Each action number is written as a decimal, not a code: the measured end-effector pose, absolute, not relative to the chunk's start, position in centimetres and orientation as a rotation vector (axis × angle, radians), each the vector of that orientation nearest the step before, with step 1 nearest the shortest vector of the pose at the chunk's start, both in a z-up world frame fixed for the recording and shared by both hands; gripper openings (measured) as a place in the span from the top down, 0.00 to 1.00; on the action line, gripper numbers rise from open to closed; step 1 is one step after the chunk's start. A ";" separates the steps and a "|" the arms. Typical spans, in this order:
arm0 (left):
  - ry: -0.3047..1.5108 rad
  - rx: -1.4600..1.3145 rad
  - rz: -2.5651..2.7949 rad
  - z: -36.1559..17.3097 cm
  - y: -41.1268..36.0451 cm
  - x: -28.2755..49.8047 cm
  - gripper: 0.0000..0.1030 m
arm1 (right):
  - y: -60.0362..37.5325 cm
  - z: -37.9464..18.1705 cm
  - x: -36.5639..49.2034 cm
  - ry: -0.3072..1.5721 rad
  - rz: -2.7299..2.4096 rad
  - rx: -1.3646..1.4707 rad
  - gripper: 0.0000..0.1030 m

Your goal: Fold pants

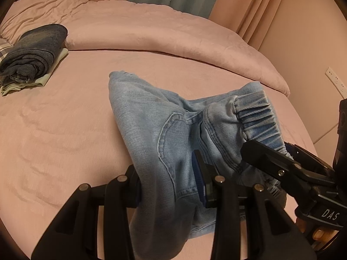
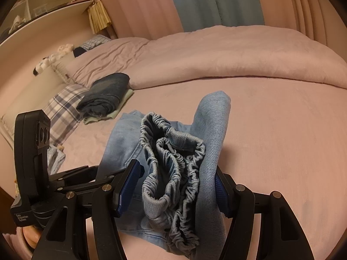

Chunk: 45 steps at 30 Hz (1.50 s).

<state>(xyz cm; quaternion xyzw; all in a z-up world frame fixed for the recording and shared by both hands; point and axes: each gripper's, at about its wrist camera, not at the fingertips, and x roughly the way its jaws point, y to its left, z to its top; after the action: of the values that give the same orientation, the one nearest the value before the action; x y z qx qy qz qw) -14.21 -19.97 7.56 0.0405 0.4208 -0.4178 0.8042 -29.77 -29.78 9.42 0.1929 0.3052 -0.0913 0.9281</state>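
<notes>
Light blue denim pants (image 1: 164, 134) with an elastic waistband (image 1: 258, 119) lie bunched on the pink bed sheet (image 1: 65, 130). My left gripper (image 1: 171, 184) is shut on the pants fabric by a pocket seam and lifts it. My right gripper (image 2: 177, 186) is shut on the gathered waistband (image 2: 173, 164) and a fold of denim. The right gripper also shows in the left wrist view (image 1: 282, 164), pinching the waistband edge. The left gripper's body shows in the right wrist view (image 2: 71, 179).
A folded dark blue garment (image 1: 34, 54) on a pale folded cloth lies at the back left. A rolled-back pink duvet (image 1: 162, 32) crosses the bed behind. A plaid pillow (image 2: 63, 108) sits left. Curtains hang behind; a wall outlet (image 1: 335, 80) is at right.
</notes>
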 end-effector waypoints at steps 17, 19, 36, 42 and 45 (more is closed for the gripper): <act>0.912 0.119 -0.893 7.0 -22.1 -12.7 0.64 | -31.1 8.8 -28.3 0.636 -0.198 0.413 0.36; 0.913 0.128 -0.894 6.9 -22.6 -12.6 0.64 | -31.5 8.6 -28.0 0.639 -0.202 0.420 0.36; 0.919 0.170 -0.868 5.2 -24.5 -10.9 0.63 | -34.3 6.5 -26.2 0.667 -0.221 0.494 0.36; 0.916 0.181 -0.862 5.0 -24.5 -10.8 0.62 | -34.6 6.4 -26.3 0.667 -0.224 0.498 0.36; 0.924 0.189 -0.851 4.7 -24.5 -10.6 0.59 | -34.8 6.3 -26.2 0.672 -0.228 0.501 0.36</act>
<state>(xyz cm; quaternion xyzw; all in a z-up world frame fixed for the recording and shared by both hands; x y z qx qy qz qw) -10.65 -24.52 4.74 0.0882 0.4318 -0.3975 0.8049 -26.24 -34.79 6.30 0.2428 0.3257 -0.1107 0.9070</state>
